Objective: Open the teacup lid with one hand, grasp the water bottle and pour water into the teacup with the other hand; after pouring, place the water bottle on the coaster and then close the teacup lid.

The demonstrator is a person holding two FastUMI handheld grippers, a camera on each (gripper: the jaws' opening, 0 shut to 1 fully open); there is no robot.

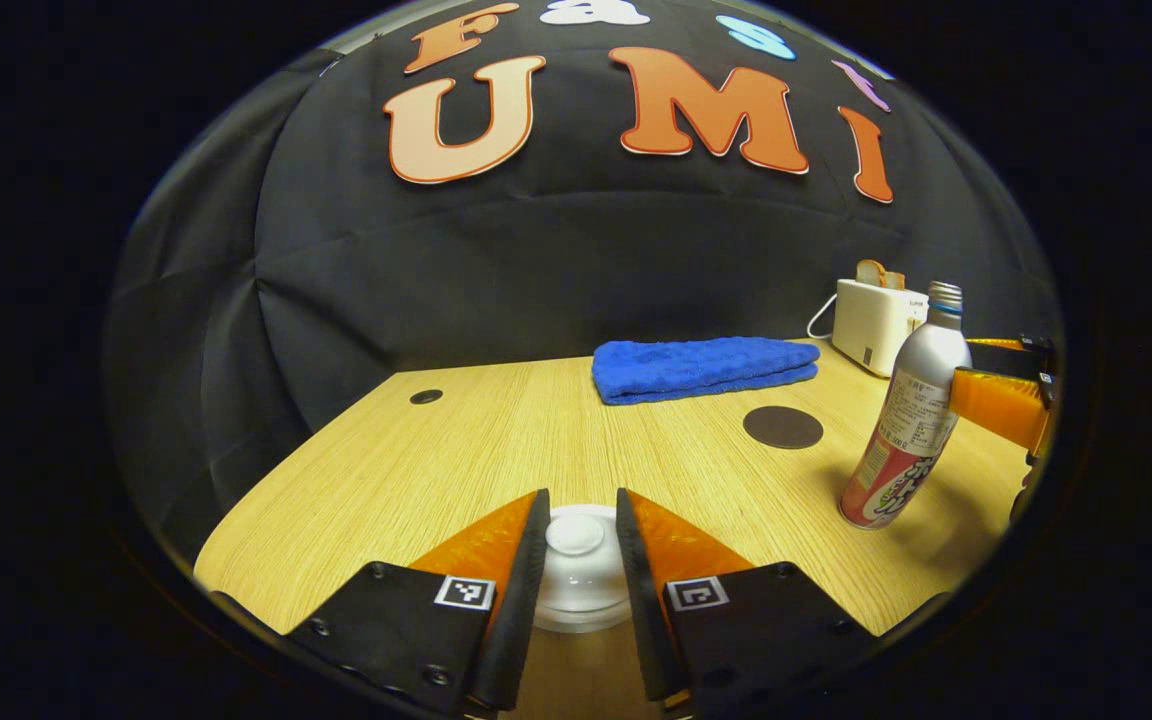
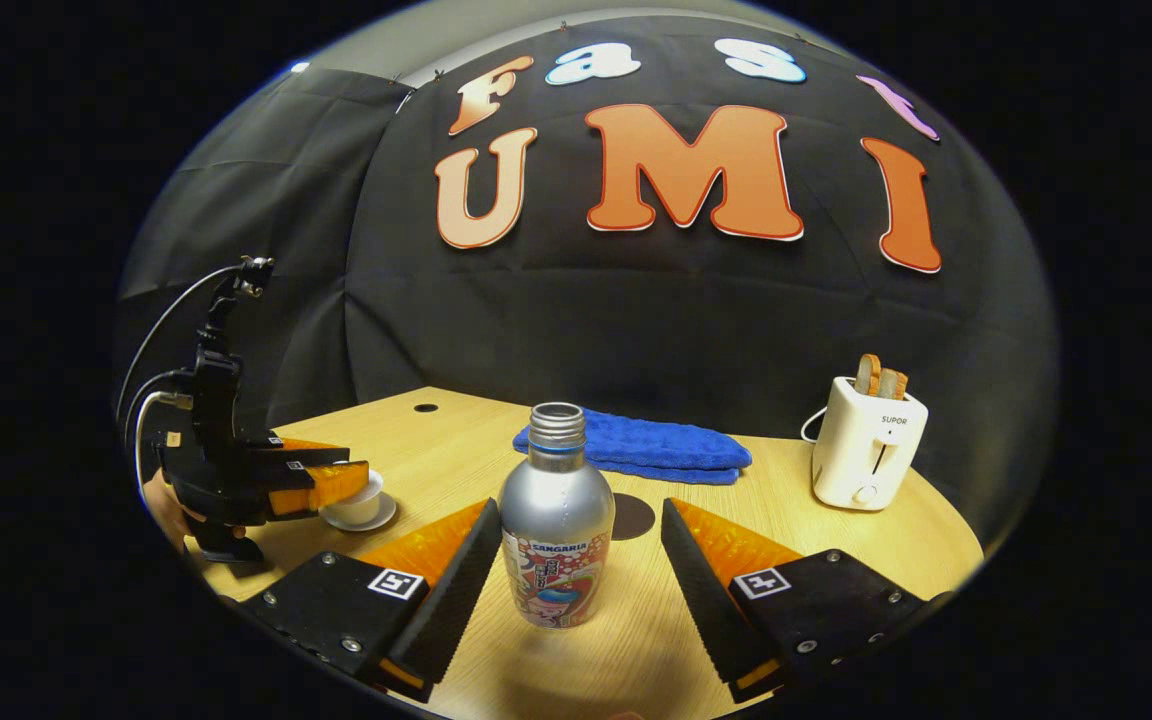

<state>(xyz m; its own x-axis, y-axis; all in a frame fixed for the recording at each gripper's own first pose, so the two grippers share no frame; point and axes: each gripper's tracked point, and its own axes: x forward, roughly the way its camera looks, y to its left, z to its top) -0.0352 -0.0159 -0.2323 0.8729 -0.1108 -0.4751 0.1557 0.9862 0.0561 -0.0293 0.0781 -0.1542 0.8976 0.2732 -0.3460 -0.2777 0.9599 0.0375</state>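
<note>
The left gripper (image 1: 581, 540) is held low and level near the tabletop's (image 1: 416, 470) front edge, its fingers spread on either side of the teacup lid (image 1: 576, 535), not visibly pressing it. The right gripper (image 2: 576, 555) points forward, fingers wide apart flanking the upright, uncapped water bottle (image 2: 556, 520). The dark coaster (image 1: 782, 427) lies before the blue towel (image 1: 704, 367) toward the back edge.

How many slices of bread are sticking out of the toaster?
2, side by side in the top slots of the white toaster at the table's far right: bread slices. More could sit hidden lower inside.
</note>
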